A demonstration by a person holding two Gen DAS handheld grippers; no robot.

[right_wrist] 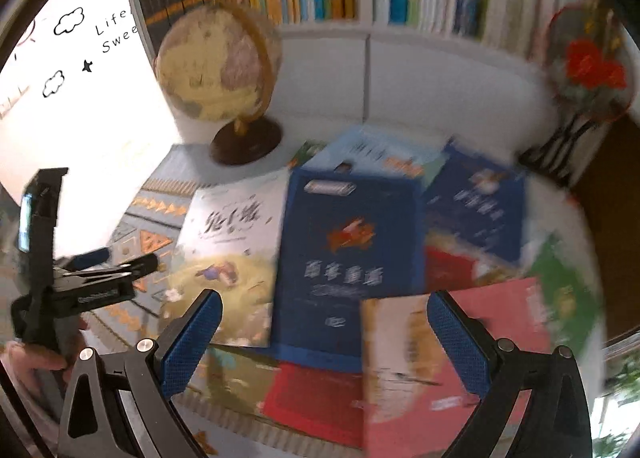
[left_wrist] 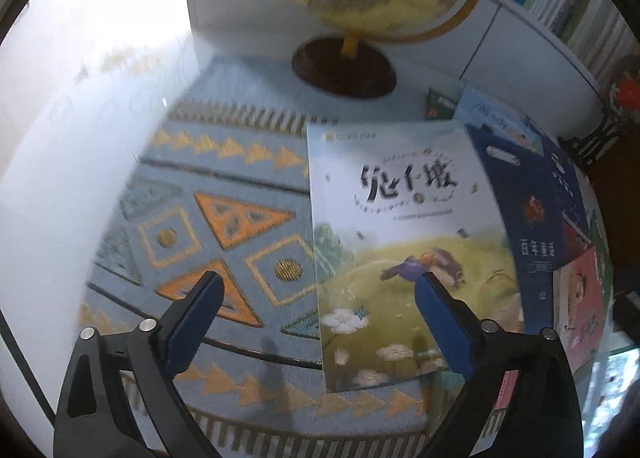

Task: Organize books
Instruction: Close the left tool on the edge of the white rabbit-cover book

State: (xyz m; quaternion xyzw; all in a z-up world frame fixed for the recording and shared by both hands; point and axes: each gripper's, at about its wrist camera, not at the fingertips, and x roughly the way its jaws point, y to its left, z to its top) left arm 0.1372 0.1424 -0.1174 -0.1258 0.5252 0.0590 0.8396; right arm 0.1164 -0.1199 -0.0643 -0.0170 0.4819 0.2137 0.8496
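A white bookcase (right_wrist: 400, 70) fills the back of the scene, its upper shelf packed with upright books whose thin spines show as coloured stripes, and plain white doors below. In front of it lies a flat surface covered by a woven cloth (left_wrist: 224, 194), blue-grey with orange triangles, diamonds and a striped border.

Loose books (right_wrist: 348, 250) are spread flat over the right half of that cloth, overlapping like shingles. The leftmost, a pale picture book (left_wrist: 404, 226) with a meadow scene and glossy cover, lies with its long axis running from the camera towards the bookcase, its title end pointing at the bookcase. Its left edge is fully exposed, with bare cloth beside it. A dark blue book (right_wrist: 352, 218) overlaps its right edge and lies the same way. A pink and white book (right_wrist: 460, 342) lies nearest, over a red one (right_wrist: 316, 398).

A round cream globe (right_wrist: 216, 66) on a dark disc base stands behind the pale book, near the bookcase.

The left gripper (left_wrist: 320, 282) is spread wide and empty, straddling the pale book's left edge from above. The right gripper (right_wrist: 324, 306) is also wide and empty, above the blue and pink books. Both have blue textured pads.
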